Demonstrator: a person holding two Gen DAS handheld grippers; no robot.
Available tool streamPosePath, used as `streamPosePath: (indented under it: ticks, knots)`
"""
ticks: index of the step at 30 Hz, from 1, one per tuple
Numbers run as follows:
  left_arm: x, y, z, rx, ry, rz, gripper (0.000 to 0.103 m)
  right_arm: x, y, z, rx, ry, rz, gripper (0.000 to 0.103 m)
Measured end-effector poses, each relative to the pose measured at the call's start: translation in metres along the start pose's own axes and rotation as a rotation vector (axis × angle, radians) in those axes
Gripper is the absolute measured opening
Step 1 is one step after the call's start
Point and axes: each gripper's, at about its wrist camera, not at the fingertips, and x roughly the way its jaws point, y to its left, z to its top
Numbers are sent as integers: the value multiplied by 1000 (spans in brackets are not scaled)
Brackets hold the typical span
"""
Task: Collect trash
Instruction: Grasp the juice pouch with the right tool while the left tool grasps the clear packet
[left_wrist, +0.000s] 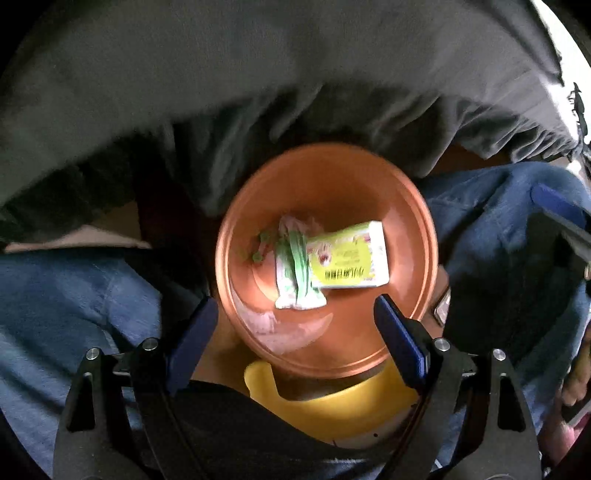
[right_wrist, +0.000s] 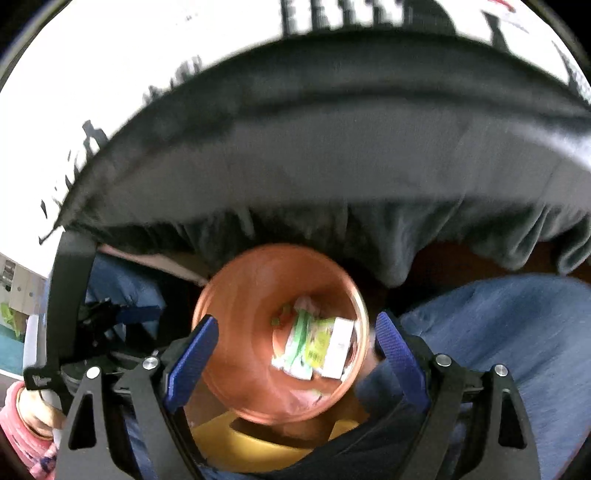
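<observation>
Both grippers hang open over the orange bin — the trash is already inside.

The left gripper (left_wrist: 295, 325) and the right gripper (right_wrist: 295, 339) both point down at the orange bin (left_wrist: 406, 221), and both have their blue jaws spread wide with nothing between them. At the bottom of the bin lie a yellow-green box (left_wrist: 351, 258), a green-and-white wrapper (left_wrist: 295, 277) and some small green bits (left_wrist: 258, 247). I think the drop is done, so the next move calls for finding more trash and closing on it. The bin sits by the person's blue jeans (left_wrist: 74, 295), under a grey cloth (left_wrist: 258, 74). Only the right view shows a bright window (right_wrist: 110, 55) behind and a pink sleeve (right_wrist: 22, 424) — the left view shows the box's print better.
</observation>
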Motion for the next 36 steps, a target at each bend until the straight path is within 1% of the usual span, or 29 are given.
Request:
streamPosePath:
  ticks: [2,3,6,8,11,12,13,14,17,18,22,25,26,27,28,29,30,31,36]
  knots:
    - [-23,-2,3,20,-66,6,84,-17,1,11,-1,-56,19,86]
    - [-41,-3,5,31,-121,9,84,-32,4,22,-11,-115,32,86]
    - [-79,0,10,35,-240,16,84,-61,11,45,-46,-239,45,90]
    - [-109,5,12,23,-339,38,88,-74,15,66,-65,-308,58,91]
    - [-138,12,14,3,-430,52,89,-85,17,106,-63,-392,104,91]
    - [-147,16,15,-9,-457,52,89,-86,18,125,-62,-418,133,91]
    - [-154,20,15,-24,-479,54,89,-86,18,135,-61,-431,138,91]
    - [-160,25,15,-40,-497,55,89,-84,20,153,-68,-448,138,91]
    - [-168,33,12,-76,-521,54,89,-72,25,190,-75,-457,90,91]
    - [-169,37,11,-88,-521,51,89,-63,26,210,-79,-451,83,91]
    - [-165,44,3,-111,-507,51,89,-41,23,257,-64,-438,62,90]
    - [-164,47,-2,-126,-500,57,89,-23,24,285,-56,-400,46,77]
    - [-163,49,-3,-132,-495,56,89,-19,22,291,-48,-389,59,72]
    - [-165,51,-4,-136,-493,55,89,-11,21,299,-37,-359,75,67]
    - [-166,53,-6,-140,-492,55,89,-7,22,301,-34,-337,70,62]
    - [-166,55,-8,-145,-492,56,89,-2,23,303,-34,-316,63,53]
    - [-166,56,-8,-152,-492,57,89,1,23,304,-39,-306,73,47]
    - [-166,58,-8,-158,-491,56,89,2,25,304,-45,-303,87,43]
    - [-168,60,-8,-174,-500,45,89,-13,29,290,-82,-325,113,42]
